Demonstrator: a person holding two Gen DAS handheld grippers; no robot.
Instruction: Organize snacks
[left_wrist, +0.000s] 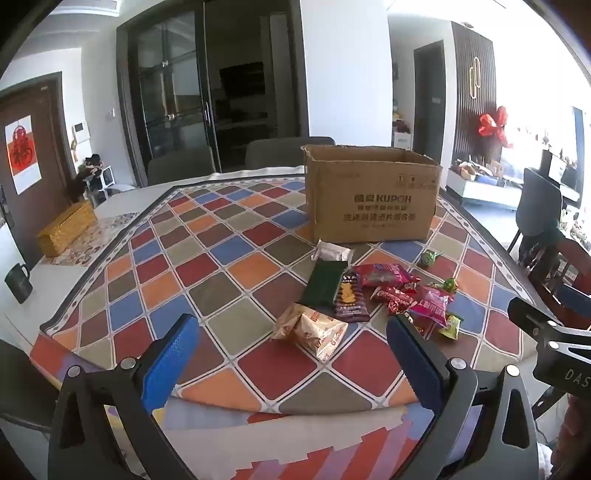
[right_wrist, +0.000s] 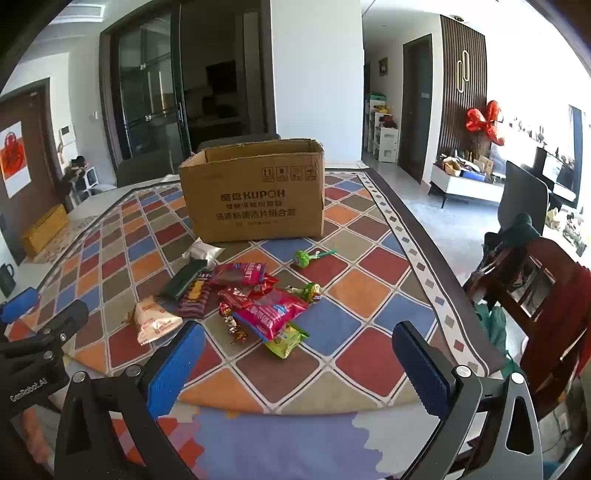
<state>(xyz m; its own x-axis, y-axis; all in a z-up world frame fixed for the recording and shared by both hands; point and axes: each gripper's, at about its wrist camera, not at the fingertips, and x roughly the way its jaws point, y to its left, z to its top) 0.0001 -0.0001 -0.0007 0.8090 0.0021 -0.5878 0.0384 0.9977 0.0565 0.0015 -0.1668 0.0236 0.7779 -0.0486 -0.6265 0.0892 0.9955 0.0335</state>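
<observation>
An open cardboard box (left_wrist: 371, 195) stands on the checkered tablecloth (left_wrist: 221, 266); it also shows in the right wrist view (right_wrist: 255, 195). In front of it lies a loose pile of snacks: a beige packet (left_wrist: 314, 330), a dark green packet (left_wrist: 325, 282), red and pink packets (left_wrist: 388, 275) (right_wrist: 269, 314), a yellow-green packet (right_wrist: 284, 341) and two green lollipops (right_wrist: 308, 256) (right_wrist: 312, 291). My left gripper (left_wrist: 291, 354) is open and empty, near the beige packet. My right gripper (right_wrist: 299, 362) is open and empty, just short of the pile.
A yellow woven box (left_wrist: 66, 229) and a dark mug (left_wrist: 18, 282) sit at the table's left. Grey chairs (left_wrist: 181, 166) stand behind the table. A wooden chair (right_wrist: 535, 291) with clothes is at the right.
</observation>
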